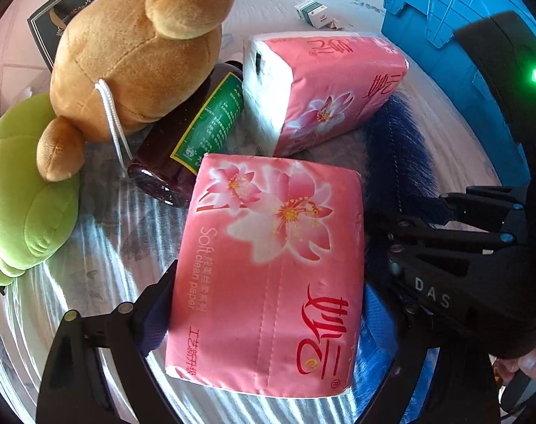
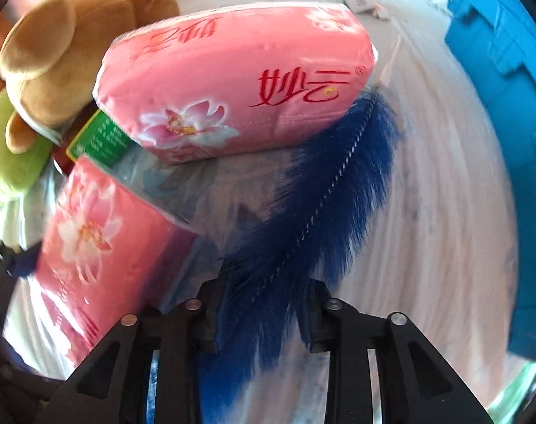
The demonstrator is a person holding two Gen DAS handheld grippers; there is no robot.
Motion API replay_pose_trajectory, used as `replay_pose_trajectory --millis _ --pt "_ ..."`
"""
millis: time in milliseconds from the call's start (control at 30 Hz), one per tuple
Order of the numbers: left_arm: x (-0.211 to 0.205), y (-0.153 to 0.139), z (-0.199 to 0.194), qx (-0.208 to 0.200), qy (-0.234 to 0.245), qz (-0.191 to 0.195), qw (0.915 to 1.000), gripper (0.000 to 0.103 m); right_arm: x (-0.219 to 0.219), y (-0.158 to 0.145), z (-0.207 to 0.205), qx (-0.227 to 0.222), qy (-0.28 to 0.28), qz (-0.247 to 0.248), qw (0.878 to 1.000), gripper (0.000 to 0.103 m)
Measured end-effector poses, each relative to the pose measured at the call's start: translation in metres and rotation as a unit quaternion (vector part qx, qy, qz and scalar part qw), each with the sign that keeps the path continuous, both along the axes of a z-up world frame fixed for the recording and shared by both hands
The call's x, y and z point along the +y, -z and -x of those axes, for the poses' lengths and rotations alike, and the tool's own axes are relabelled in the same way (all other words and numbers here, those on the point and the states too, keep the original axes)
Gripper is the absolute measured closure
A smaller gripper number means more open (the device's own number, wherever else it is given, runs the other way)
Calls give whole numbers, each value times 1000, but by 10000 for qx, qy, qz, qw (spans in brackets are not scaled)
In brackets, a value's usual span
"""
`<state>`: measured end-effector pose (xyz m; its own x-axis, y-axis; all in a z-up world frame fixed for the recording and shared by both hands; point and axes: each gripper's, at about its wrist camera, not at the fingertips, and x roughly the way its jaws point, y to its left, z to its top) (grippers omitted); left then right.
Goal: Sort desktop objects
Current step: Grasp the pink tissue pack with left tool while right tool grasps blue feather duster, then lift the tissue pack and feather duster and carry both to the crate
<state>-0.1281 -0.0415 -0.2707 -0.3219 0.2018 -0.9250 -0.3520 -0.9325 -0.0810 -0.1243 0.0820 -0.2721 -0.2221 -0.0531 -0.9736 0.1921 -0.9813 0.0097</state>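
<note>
Between the fingers of our left hand-held gripper sits the near pink tissue pack, clamped across its width: one finger presses its left edge, while the other is hidden behind its right edge. Our right hand-held gripper is clamped on the blue bristle brush, its pads pinching the bristles low down while the twisted wire stem runs up and away until its tip disappears under the second pink tissue pack.

That second pack leans on the brush and against the brown bottle with the green label. The bottle lies on its side, touching the tan plush bear, and a green plush toy sits just beside the bear. A blue crate stands off to the right and looks to us like one likely place for sorted things, though we cannot tell which item belongs there. A small green-and-white carton lies well apart at the back of the pale cloth-covered surface.

To do this well, we judge that the soft pack needs an even squeeze: too much will crush it, too little and the slick wrapper may slide. With the brush, we should draw it out low and along its own length, since lifting straight up would probably tip the leaning pack onto the bottle. Gripping only bristles is weak, so a slow pull is safer.
</note>
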Motion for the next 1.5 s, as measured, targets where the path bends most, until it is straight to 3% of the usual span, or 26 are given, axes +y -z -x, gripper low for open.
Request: replay_pose_trajectory --millis 167,600,667,967,1167,1500 --pt "-3 -11 -6 68 -51 -25 10000 14 15 -8 -11 30 18 144 9999 80" --pt "-7 -64 -51 660 -222 -271 9972 14 74 -67 -58 669 153 502 9964 88" --pt "0 -73 -65 767 -231 -308 9963 14 79 -78 -63 816 179 566 9949 88" --pt "42 -101 -61 1197 -248 -404 9917 14 105 -134 -65 1511 65 697 9860 88" --pt "66 -142 -68 1653 -199 -581 9843 14 134 -189 -87 2082 -35 755 9752 88" --pt "148 -238 -70 2471 -29 -1212 9614 14 212 -301 -97 3131 -44 961 9449 88"
